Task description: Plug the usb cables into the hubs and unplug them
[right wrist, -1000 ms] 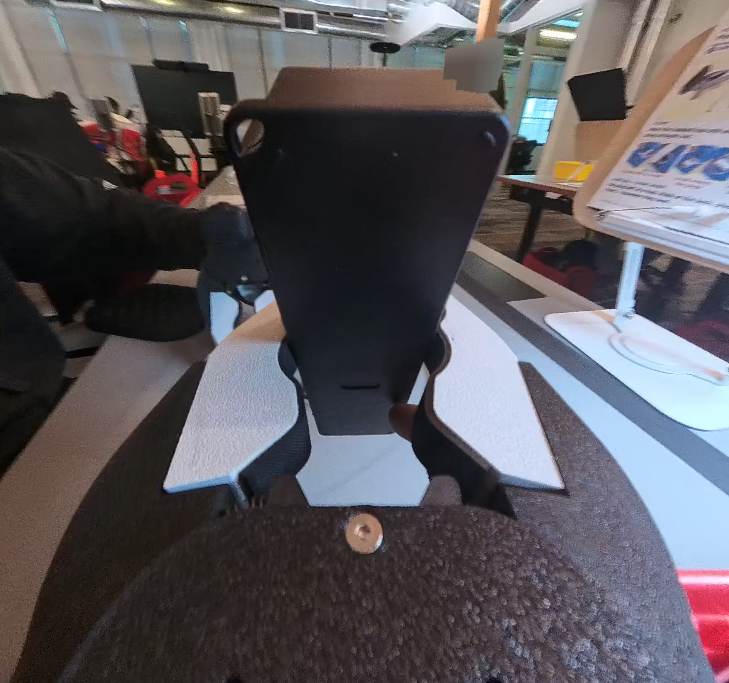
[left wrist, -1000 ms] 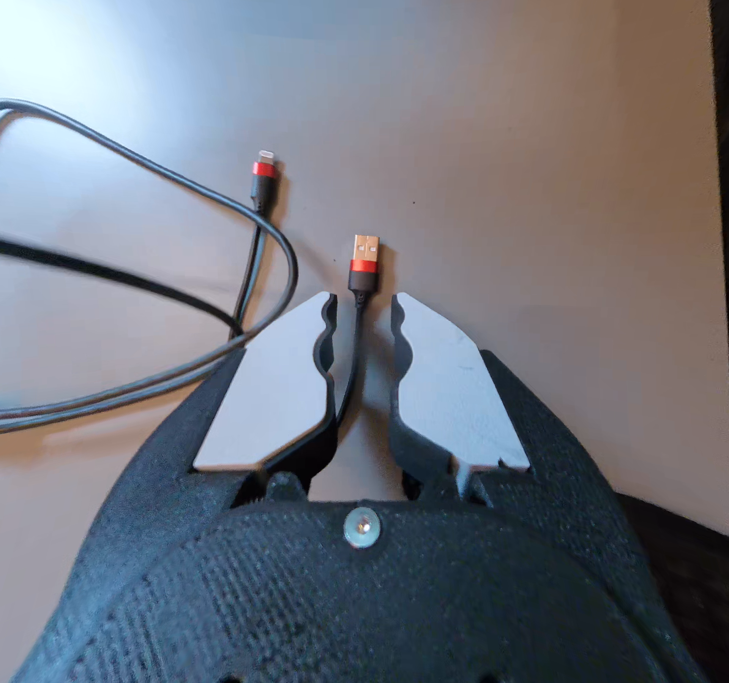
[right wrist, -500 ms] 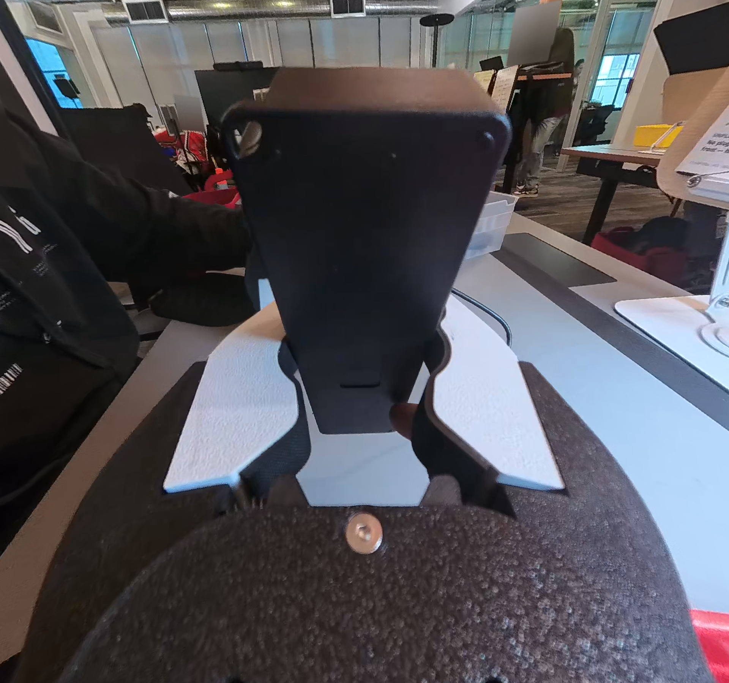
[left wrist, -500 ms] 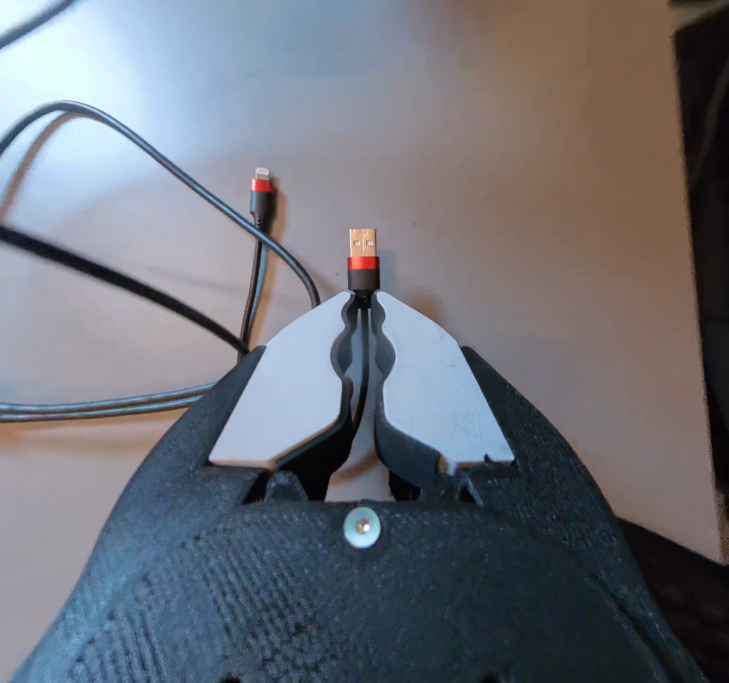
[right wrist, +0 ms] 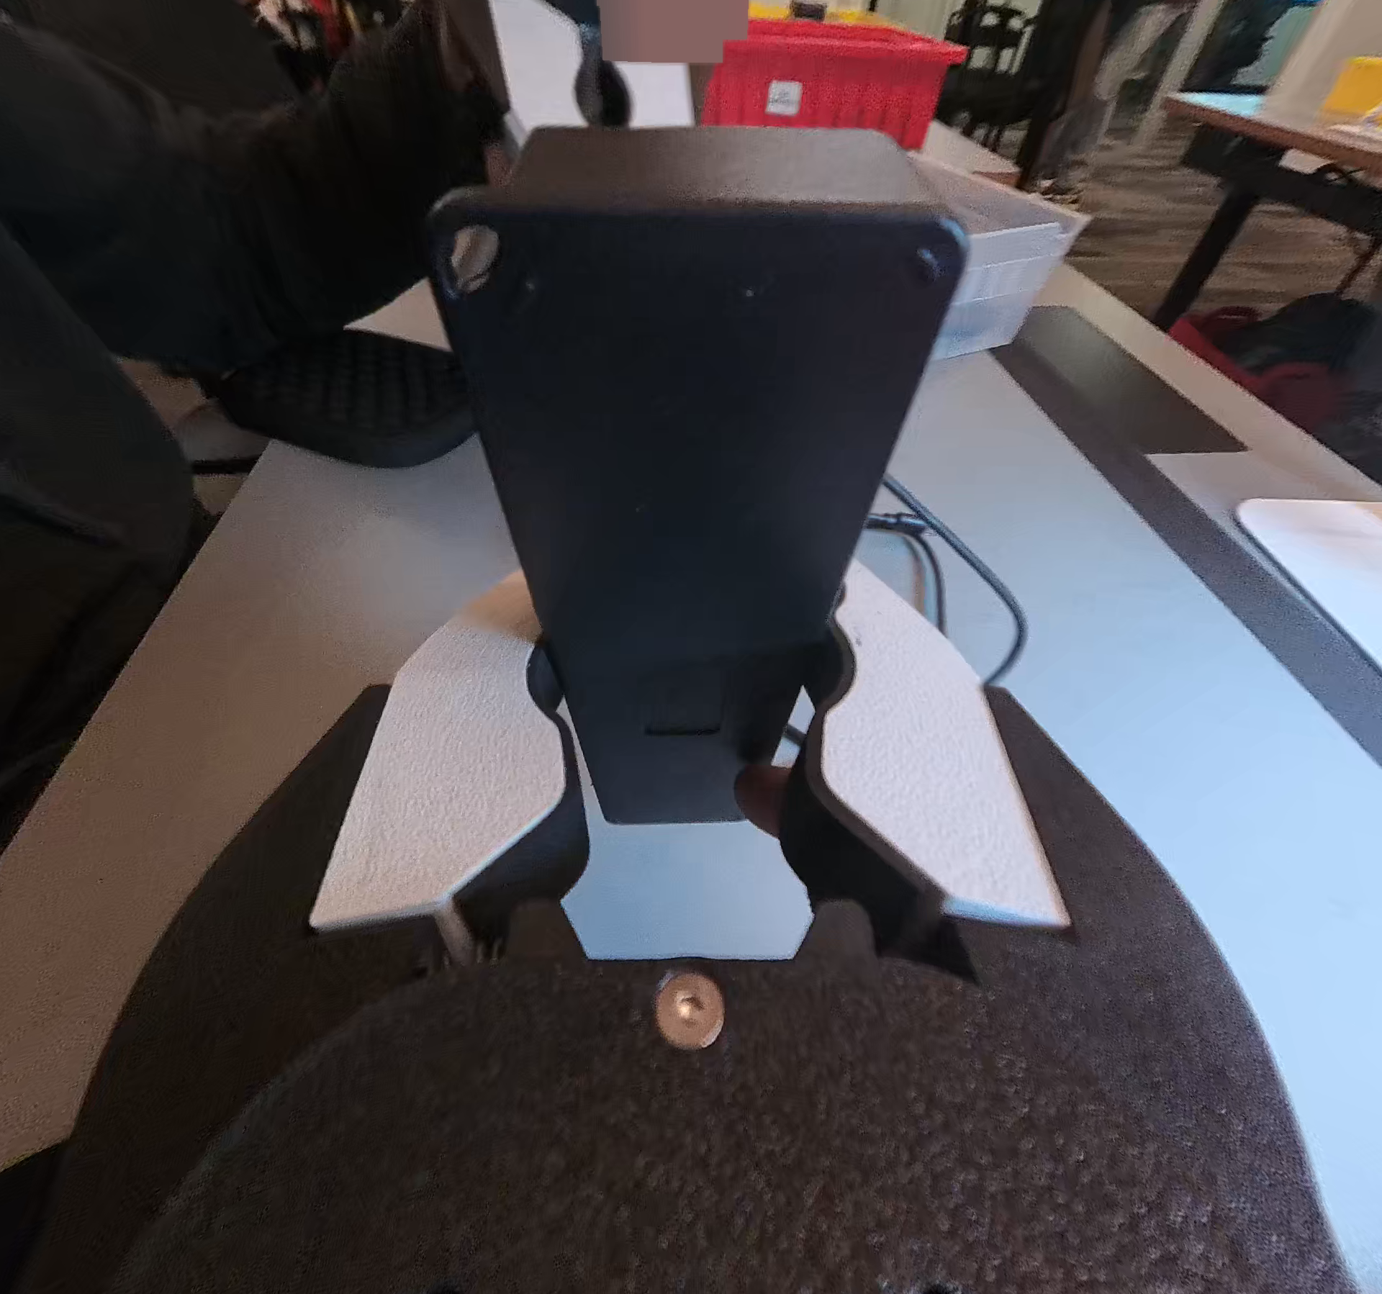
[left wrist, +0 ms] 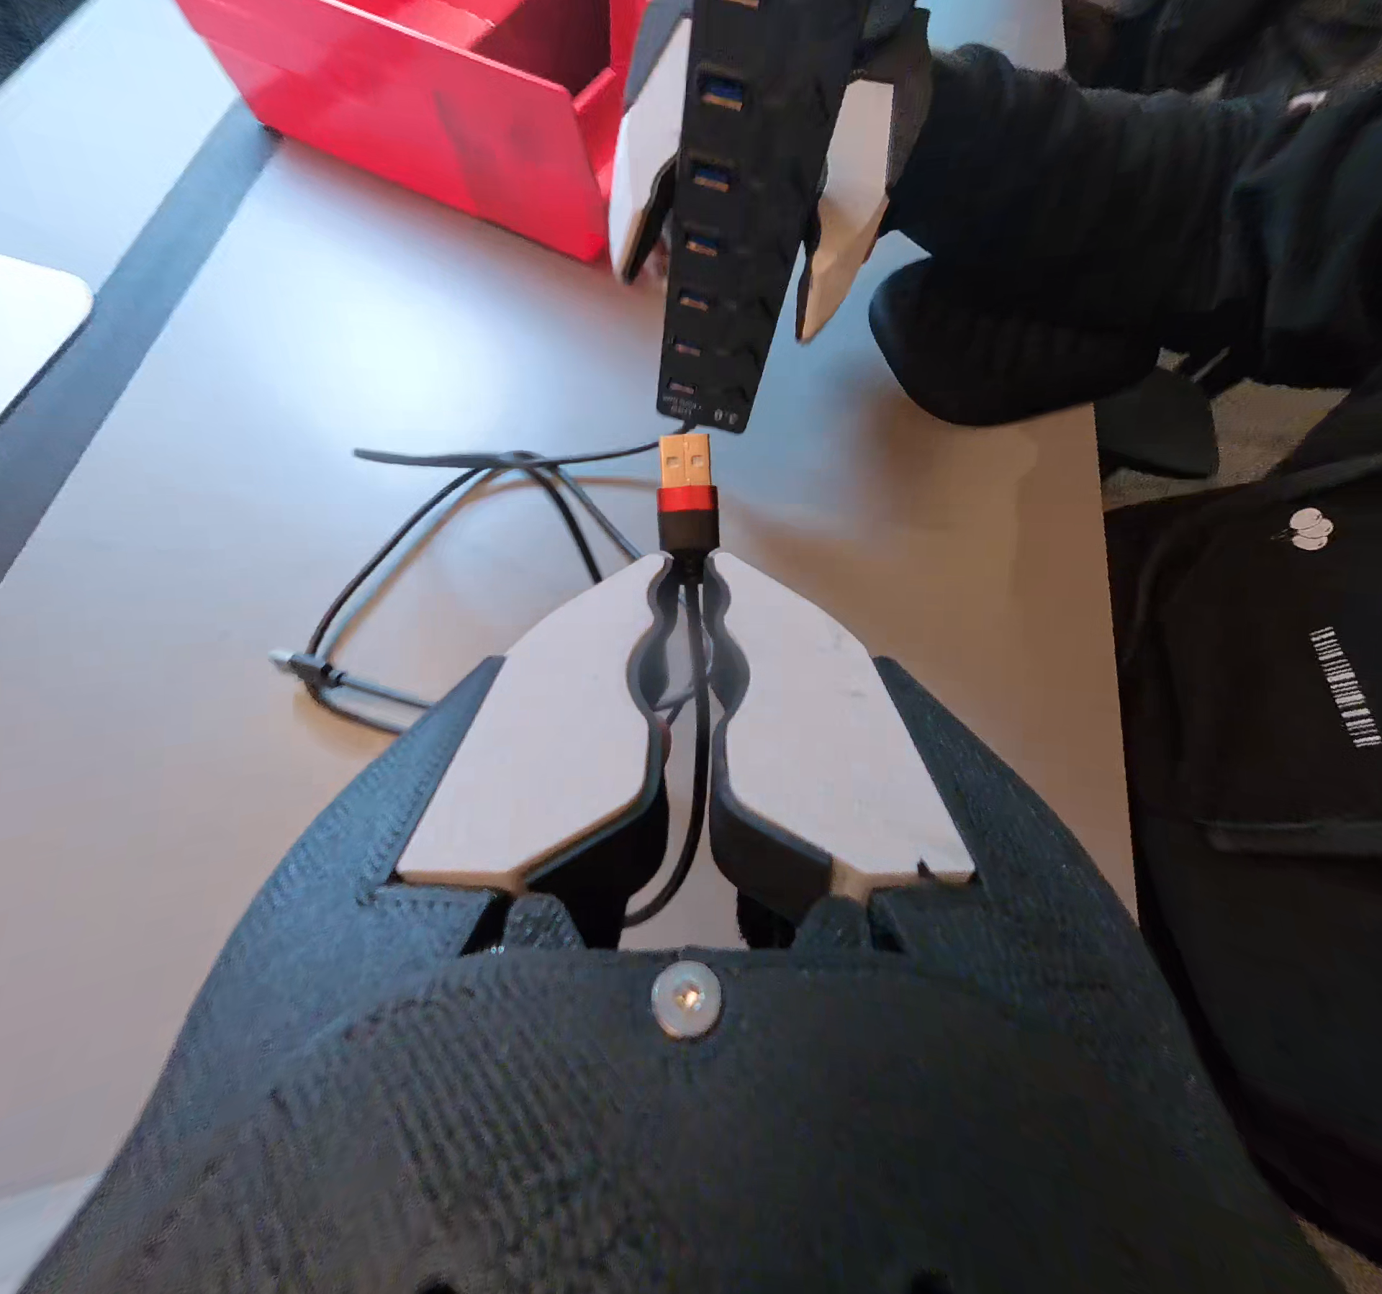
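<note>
The landmark is the black USB hub [left wrist: 748,159], held upright above the table [left wrist: 299,376] with its column of blue ports facing the left wrist camera. To the left of the hub, at the far edge of the table, stands a red bin [left wrist: 389,54] with open compartments. Below and left of the hub, loose black cable [left wrist: 449,510] lies in loops on the table, with a small connector end [left wrist: 299,662] at the loops' near left. Directly beneath the hub's lower end, just short of touching it, the gold USB plug [left wrist: 684,462] with its red collar points up at the hub. The left tongs [left wrist: 686,570] are clenched on the cable just behind that plug, and the cord runs back between their fingers. Around the hub's middle, the right tongs [left wrist: 736,264] grasp it from both sides, white fingers [left wrist: 837,264] pressed on its edges. To the right of the hub, a black-gloved hand [left wrist: 1047,226] holds those tongs. In the right wrist view the hub [right wrist: 688,435] fills the centre, gripped by the right tongs [right wrist: 688,667].
</note>
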